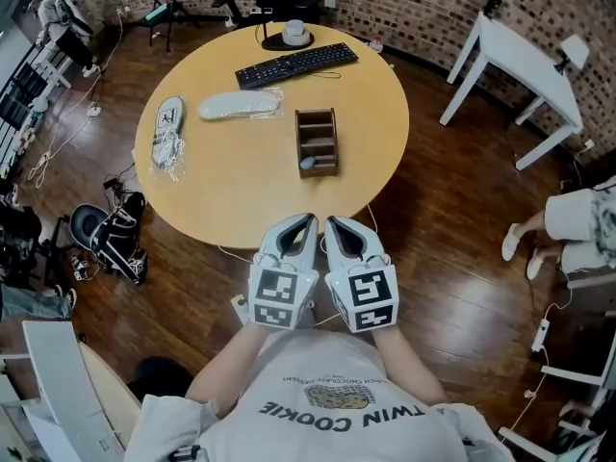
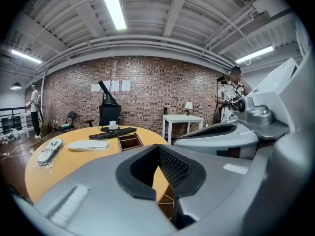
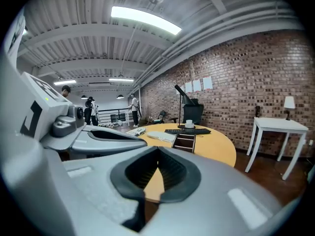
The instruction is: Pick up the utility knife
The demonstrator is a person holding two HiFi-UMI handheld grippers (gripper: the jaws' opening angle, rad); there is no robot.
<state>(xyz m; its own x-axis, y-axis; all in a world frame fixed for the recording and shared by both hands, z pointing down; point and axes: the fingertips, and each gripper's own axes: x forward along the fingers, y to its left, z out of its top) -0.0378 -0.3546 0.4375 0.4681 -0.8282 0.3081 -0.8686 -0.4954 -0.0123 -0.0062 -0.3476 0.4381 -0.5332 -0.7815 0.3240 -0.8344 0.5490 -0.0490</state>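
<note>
Left hand-held gripper and right hand-held gripper hover side by side over the bench's near edge, each with its jaws closed together on nothing. The step in hand looks like the approach. What is probably the utility knife, a small bluish thing, lies in the near compartment of the wooden organiser mid-bench, so one gripper must open and reach in.

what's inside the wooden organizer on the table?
Wooden organizer: a small blue-grey item lies in its nearest compartment; the other compartments look empty. Too small to identify; the front wall covers that compartment's near edge.
</note>
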